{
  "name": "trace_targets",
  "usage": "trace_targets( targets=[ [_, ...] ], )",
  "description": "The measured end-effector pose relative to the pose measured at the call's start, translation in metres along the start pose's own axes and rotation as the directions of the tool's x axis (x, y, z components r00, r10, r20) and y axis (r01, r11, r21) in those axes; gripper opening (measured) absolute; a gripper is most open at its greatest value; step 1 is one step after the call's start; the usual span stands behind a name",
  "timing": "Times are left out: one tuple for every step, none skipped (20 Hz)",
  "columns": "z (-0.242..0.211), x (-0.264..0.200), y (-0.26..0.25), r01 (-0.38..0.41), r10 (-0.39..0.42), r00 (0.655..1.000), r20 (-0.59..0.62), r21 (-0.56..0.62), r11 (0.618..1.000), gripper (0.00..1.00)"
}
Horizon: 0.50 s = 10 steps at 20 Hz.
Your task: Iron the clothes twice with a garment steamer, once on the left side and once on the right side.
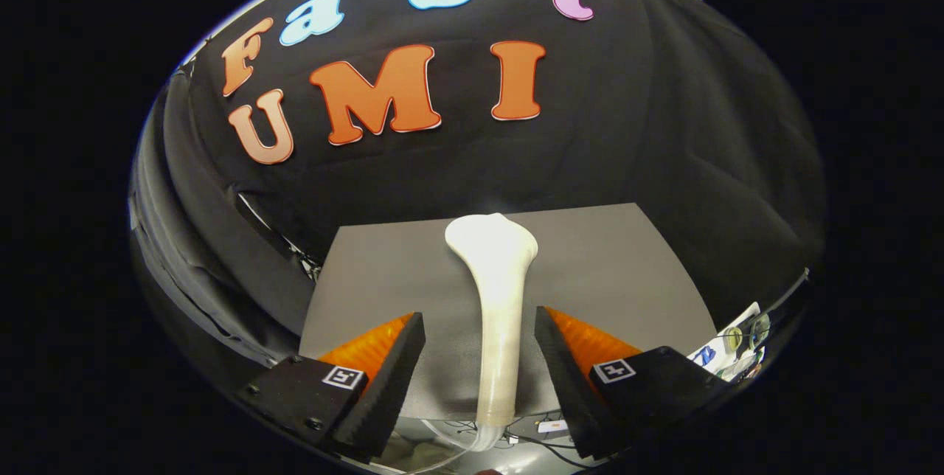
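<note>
A grey board [605,261] lies ahead, with clutter [737,346] past its right corner. The gripper [479,342] is wide open, the steamer [498,298] standing between its fingers, touching neither.

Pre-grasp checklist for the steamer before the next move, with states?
1. Gripper open: ok, both fingers stand apart.
2. Steamer between the fingers: ok, its handle runs up the gap.
3. Fingers touching the handle: not ok, space shows on both sides.
4. Steamer lying on the grey board, head pointing away: ok.
5. Hose at the handle's near end free of the fingers: cannot tell.
6. Clothes to iron in place: cannot tell.
</note>
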<state>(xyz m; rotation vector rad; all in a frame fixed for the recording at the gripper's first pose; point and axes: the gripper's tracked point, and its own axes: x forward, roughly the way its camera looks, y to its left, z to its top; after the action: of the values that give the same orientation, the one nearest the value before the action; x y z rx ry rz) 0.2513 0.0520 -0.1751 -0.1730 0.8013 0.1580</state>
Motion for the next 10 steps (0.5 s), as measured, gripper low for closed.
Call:
trace_targets(
  targets=[
    [-0.002, 0.007, -0.002, 0.001, -0.001, 1.000, -0.017, 0.001, 1.000, 0.97],
    [-0.003, 0.014, -0.004, 0.004, -0.004, 1.000, -0.030, 0.005, 1.000, 0.97],
    [-0.003, 0.021, -0.007, 0.008, -0.008, 0.999, -0.036, 0.009, 1.000, 0.97],
    [-0.003, 0.028, -0.011, 0.013, -0.013, 0.999, -0.043, 0.011, 1.000, 0.97],
    [-0.005, 0.033, -0.015, 0.016, -0.015, 0.998, -0.054, 0.014, 1.000, 0.97],
    [-0.008, 0.039, -0.017, 0.017, -0.015, 0.997, -0.070, 0.020, 1.000, 0.97],
    [-0.009, 0.044, -0.018, 0.014, -0.011, 0.997, -0.081, 0.030, 0.999, 0.97],
    [-0.009, 0.052, -0.018, 0.009, -0.005, 0.996, -0.090, 0.038, 0.999, 0.91],
    [-0.010, 0.055, -0.019, 0.006, -0.001, 0.996, -0.095, 0.046, 0.999, 0.86],
    [-0.010, 0.057, -0.019, 0.001, 0.004, 0.995, -0.099, 0.050, 0.999, 0.81]
  ],
)
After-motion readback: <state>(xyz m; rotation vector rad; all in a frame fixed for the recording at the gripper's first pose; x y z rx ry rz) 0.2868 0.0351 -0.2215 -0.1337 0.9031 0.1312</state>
